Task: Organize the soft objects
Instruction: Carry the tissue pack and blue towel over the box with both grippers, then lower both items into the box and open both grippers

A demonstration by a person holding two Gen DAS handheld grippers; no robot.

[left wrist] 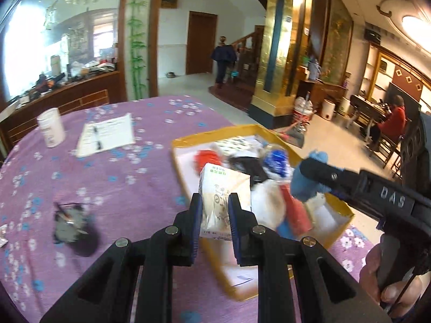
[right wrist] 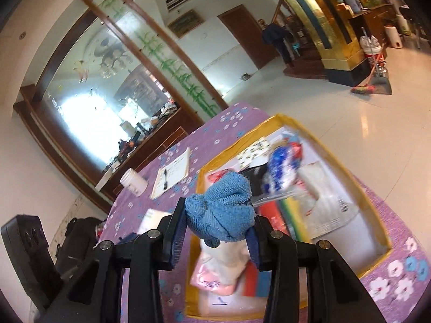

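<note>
Presently, in the left wrist view, the left gripper (left wrist: 215,210) is clamped on a cream tissue pack (left wrist: 222,188), held clear of the purple flowered tablecloth (left wrist: 107,183) with the yellow-rimmed box (left wrist: 347,212) directly beyond its tips. To its right the right gripper (left wrist: 309,172) reaches in over the box, closed on a blue terry cloth (left wrist: 309,185), with a person's hand (left wrist: 390,274) on its handle. Judged step: delivery of both soft items into the box. Good practice would be to bring each over a bare patch of the white floor, lower, then release one at a time, keeping the two tools apart. Left of the left gripper lie a dark blurred object (left wrist: 71,226), a notepad with a pen (left wrist: 106,134) and a white jar (left wrist: 51,127), all well clear. In the right wrist view, the right gripper (right wrist: 218,226) squeezes the bunched blue terry cloth (right wrist: 221,212) above the near end of the yellow-rimmed box (right wrist: 382,239). Beneath its tips sits a pink-and-white soft bundle (right wrist: 218,271); beyond are a blue-and-white plastic bag (right wrist: 282,169), coloured sheets (right wrist: 280,212) and a clear packet (right wrist: 331,210). The box is crowded, so free floor is scarce and stacking looks likely.
</note>
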